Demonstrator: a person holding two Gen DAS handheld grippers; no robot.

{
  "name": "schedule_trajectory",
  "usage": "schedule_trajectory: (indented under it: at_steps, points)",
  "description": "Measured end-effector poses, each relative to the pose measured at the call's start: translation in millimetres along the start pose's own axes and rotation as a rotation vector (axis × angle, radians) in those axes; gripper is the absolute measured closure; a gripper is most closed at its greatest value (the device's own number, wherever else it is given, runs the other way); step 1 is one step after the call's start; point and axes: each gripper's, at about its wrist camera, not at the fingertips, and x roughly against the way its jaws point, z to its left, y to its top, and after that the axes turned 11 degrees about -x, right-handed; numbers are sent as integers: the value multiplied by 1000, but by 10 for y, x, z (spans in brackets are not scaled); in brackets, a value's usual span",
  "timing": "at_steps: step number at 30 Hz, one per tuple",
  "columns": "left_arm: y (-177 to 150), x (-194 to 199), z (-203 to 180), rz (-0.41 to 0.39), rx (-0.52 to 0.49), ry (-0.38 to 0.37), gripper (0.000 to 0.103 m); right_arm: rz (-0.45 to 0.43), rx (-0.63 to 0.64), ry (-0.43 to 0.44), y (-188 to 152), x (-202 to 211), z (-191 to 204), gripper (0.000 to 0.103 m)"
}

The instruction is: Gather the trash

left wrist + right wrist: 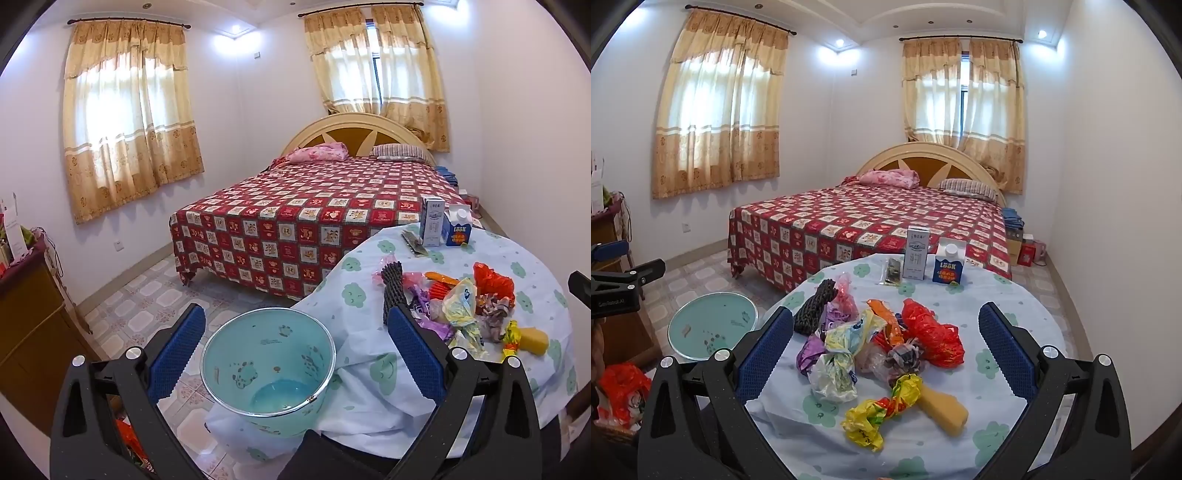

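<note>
Fingers (pixel 764 354) apart above crumpled wrappers (pixel 882 347)

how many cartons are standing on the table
2, both upright at the table's far edge, side by side: a tall white carton on the left and a shorter blue carton with a white cap on the right. None seems hidden.

We see our left gripper (pixel 295 343) as two black plastic arms with triangular cut-outs, each carrying round silver screw heads and ending in a blue finger pad (pixel 176 354) with a fine knurled grid texture. Our right gripper (pixel 886 341) has the same build: black arms, silver screws, blue textured pads (pixel 1006 349). In the right wrist view, the left gripper's black body bears small white lettering, too small to read surely.
</note>
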Motion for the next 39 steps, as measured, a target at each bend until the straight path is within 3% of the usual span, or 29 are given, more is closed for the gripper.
schedule_trajectory:
  at_steps: [39]
  points:
    - [-4, -8, 77, -2, -10, 12, 6, 9, 1, 3, -56, -21, 42, 4]
